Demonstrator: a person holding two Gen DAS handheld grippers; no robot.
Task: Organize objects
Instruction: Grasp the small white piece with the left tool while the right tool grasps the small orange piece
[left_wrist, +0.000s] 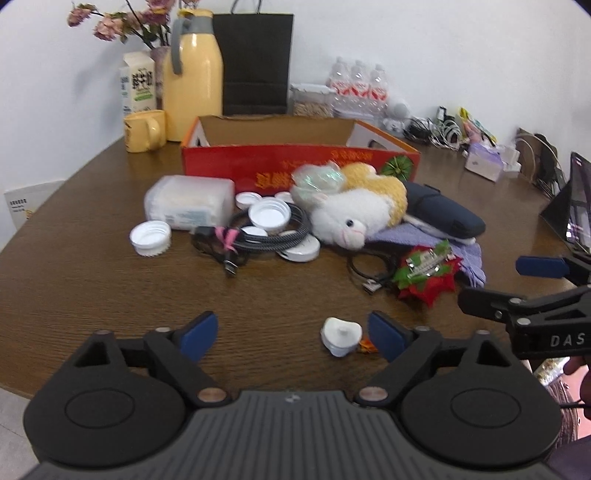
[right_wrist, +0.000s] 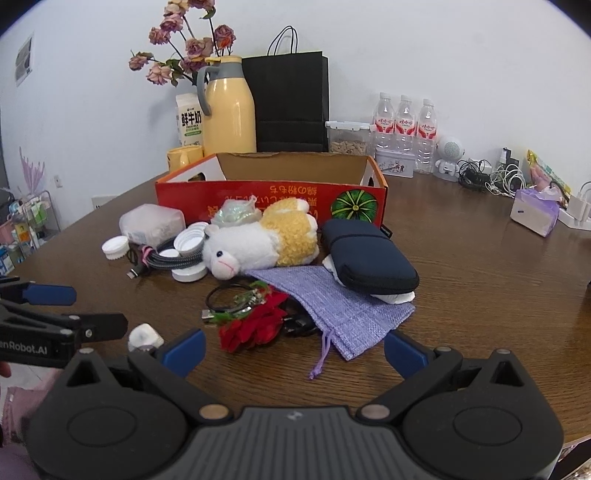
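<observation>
My left gripper stands open low over the brown table. A small white plug-like piece lies between its fingers, close to the right pad, with no grip on it. In the right wrist view my right gripper is open too, just short of the purple pouch and a red flower with a clip. Behind them lie a white and yellow plush sheep, a dark blue case, a coiled cable, white caps and a clear plastic box. An open red carton stands behind the pile.
Along the back wall stand a yellow jug, a yellow mug, a milk carton, a black paper bag and water bottles. Chargers and cables and a tissue pack lie at the right.
</observation>
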